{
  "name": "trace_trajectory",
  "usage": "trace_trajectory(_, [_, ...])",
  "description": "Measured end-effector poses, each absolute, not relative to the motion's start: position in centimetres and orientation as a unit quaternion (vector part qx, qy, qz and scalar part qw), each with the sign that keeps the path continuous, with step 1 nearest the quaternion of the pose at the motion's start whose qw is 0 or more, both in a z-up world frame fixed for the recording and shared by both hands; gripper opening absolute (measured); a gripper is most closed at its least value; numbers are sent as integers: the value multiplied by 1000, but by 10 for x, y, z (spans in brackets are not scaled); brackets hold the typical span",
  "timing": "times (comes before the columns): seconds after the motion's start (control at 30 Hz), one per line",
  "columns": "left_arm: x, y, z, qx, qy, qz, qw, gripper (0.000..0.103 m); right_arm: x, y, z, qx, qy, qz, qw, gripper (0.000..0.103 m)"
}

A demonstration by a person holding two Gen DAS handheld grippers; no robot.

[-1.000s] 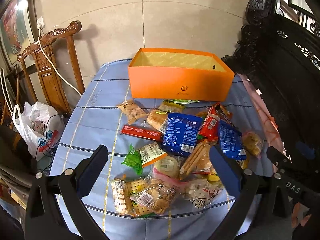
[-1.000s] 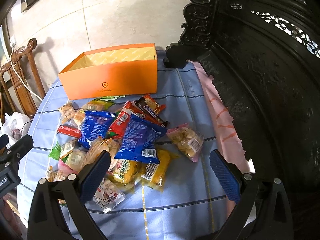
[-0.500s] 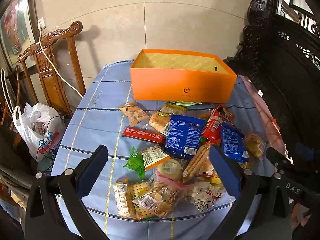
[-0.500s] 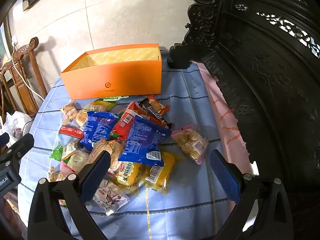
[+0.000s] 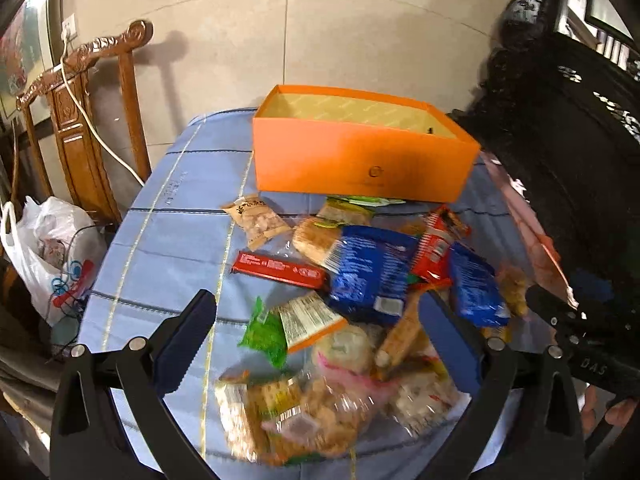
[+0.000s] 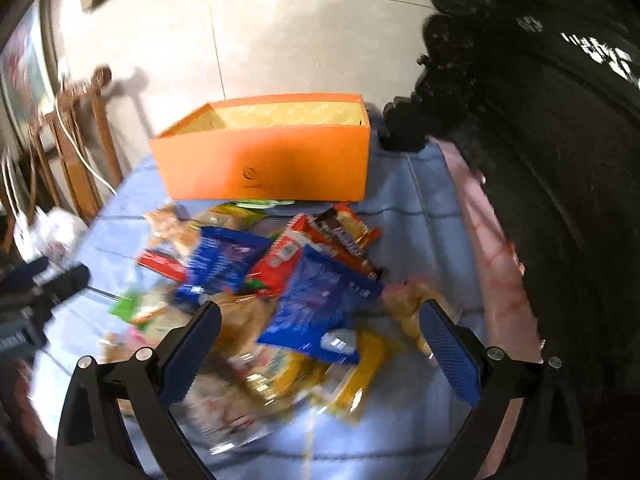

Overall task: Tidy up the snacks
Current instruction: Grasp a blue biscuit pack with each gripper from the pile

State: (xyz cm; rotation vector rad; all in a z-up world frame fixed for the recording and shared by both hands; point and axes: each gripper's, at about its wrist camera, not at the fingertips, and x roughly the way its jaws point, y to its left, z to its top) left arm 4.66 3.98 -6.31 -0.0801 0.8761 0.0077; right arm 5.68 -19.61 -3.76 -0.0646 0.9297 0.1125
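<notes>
An open orange box (image 5: 360,160) (image 6: 272,160) stands at the far side of a table under a blue cloth (image 5: 168,240) (image 6: 424,224). In front of it lies a heap of snack packets: a blue bag (image 5: 368,276) (image 6: 324,312), a red bar (image 5: 280,268), a green-and-orange packet (image 5: 292,328), a chocolate bar (image 6: 348,236), clear biscuit bags (image 5: 288,416). My left gripper (image 5: 316,344) hovers open over the near part of the heap. My right gripper (image 6: 320,344) hangs open above the heap's right half. Neither holds anything. The right wrist view is blurred.
A carved wooden chair (image 5: 88,128) with a white cable stands left of the table, and a white plastic bag (image 5: 48,256) lies below it. Dark carved furniture (image 5: 568,152) (image 6: 540,160) lines the right side. A pink cloth (image 6: 496,256) shows at the table's right edge.
Both grippers have moved forward toward the heap and the box, which look larger now. Both stayed open. The packets have not moved.
</notes>
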Motion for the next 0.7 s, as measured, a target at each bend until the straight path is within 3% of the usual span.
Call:
trace_trajectory(0.27, [114, 4, -122, 27, 436, -57, 898, 99, 113, -217, -122, 124, 530, 36, 838, 100])
trace_trajectory(0.4, [137, -21, -152, 81, 441, -71, 891, 99, 130, -214, -144, 109, 537, 18, 836, 99])
trace_trajectory(0.63, [168, -26, -178, 56, 490, -94, 865, 99, 145, -218, -164, 151, 540, 25, 827, 99])
trace_trajectory(0.7, [171, -28, -185, 50, 505, -90, 857, 99, 143, -217, -165, 148, 539, 31, 829, 94])
